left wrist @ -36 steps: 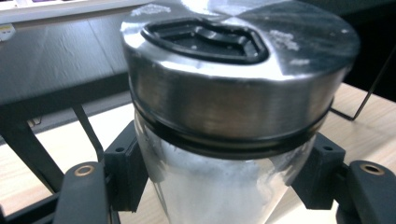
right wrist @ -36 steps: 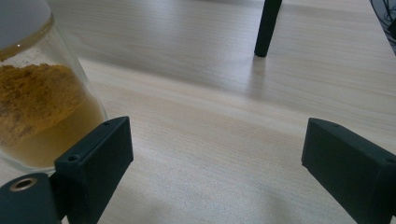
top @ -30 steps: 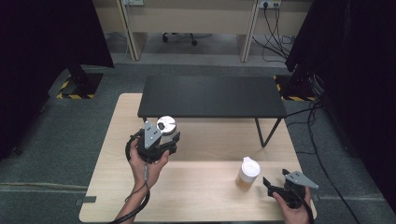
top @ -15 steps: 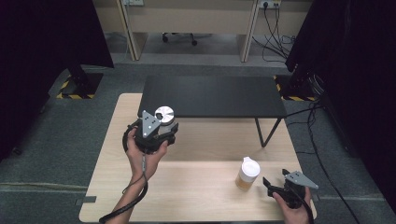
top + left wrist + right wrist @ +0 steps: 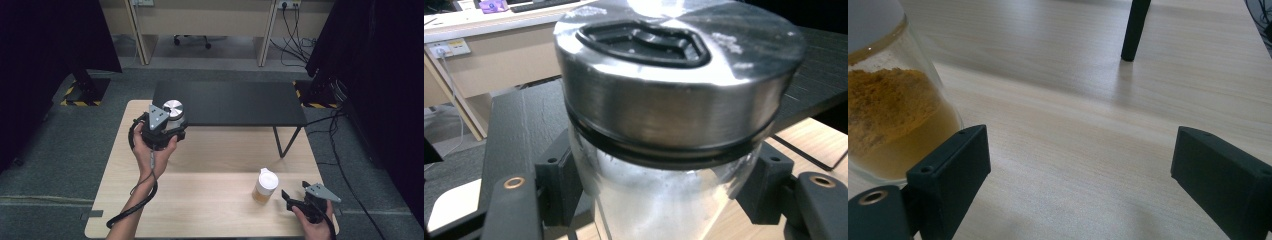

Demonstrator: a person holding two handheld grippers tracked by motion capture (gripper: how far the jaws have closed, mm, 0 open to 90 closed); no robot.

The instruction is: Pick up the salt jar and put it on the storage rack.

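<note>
Both grippers show from above: the left gripper (image 5: 167, 131), held up in the person's left hand (image 5: 152, 150), is clamped on a glass jar (image 5: 173, 111) with a round steel lid, raised over the far left part of the wooden table (image 5: 200, 155), right at the near left corner of the low black shelf (image 5: 230, 102) that stands on it. Well apart, at the near right edge, the right gripper (image 5: 295, 199) rests low with its jaws spread and nothing between them; a second jar (image 5: 264, 185), white-lidded with yellow-orange contents, stands just beside its left jaw. That makes two jars and two grippers. One black shelf leg (image 5: 280, 142) comes down between the two hands

Left gripper view: the steel lid (image 5: 676, 75) looms close, with a black recessed handle set in its top, a detail too small to make out from above. Clear glass below it sits squeezed between the two black pads (image 5: 556, 182). The black shelf (image 5: 519, 120) lies just behind

Right gripper view: wide-open jaws frame bare wood. The powder jar (image 5: 895, 115) stands just outside the left pad (image 5: 950, 172), close against it; whether they touch I cannot tell. The shelf leg (image 5: 1132, 30) stands beyond
</note>
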